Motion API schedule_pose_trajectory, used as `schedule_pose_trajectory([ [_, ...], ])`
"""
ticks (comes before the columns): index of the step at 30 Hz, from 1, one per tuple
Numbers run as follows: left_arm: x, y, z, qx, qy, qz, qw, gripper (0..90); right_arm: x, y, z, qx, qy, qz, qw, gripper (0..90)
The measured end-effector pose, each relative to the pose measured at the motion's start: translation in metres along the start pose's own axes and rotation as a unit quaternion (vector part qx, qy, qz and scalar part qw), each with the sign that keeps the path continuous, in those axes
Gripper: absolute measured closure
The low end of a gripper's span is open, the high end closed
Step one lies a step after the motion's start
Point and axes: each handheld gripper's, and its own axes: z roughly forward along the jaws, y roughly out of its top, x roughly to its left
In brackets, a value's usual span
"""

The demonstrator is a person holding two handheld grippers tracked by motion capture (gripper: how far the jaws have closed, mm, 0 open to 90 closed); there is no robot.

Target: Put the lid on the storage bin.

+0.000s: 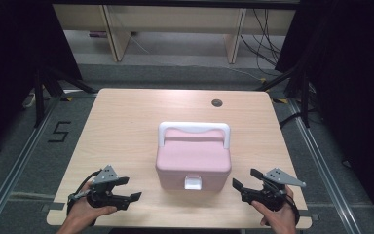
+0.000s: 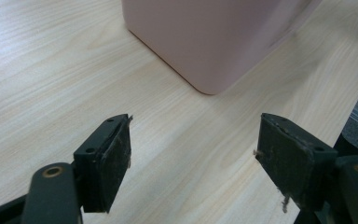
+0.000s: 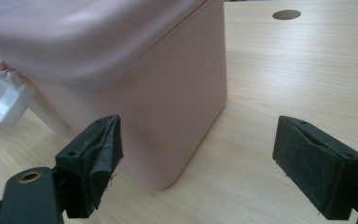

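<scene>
Two hand-held grippers flank the pink box (image 1: 193,158) mid-table (image 1: 126,126): left hand-held gripper (image 1: 129,188) and right hand-held gripper (image 1: 244,179), both gaping, empty. Left gripper view: box corner ahead, apart. Right gripper view: white latch (image 3: 2,100) hangs loose; a sideways nudge likely slides the box.

Left hand-held gripper (image 1: 126,189) jaws apart, empty, right hand-held gripper (image 1: 246,179) likewise, low, facing inward.

Pink box (image 3: 158,102): smooth plastic, soft satin sheen, just ahead of the right gripper (image 3: 198,163) jaws. Latch (image 3: 2,100): white plastic, glossier. Handle (image 1: 194,128): white plastic, smooth. Surface (image 2: 51,70) under the jaws: pale wood-grain laminate, matt. Jaw pads (image 2: 116,158): black, rough, frayed at the edges.
</scene>
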Motion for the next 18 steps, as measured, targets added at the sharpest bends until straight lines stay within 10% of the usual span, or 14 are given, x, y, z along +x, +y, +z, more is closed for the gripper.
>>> schedule_pose_trajectory([
  [18,-0.022,-0.018,0.004,0.026,0.012,0.042,0.9987,19.0,0.020,-0.019,-0.009,0.019,0.018,0.002,0.9997,16.2],
])
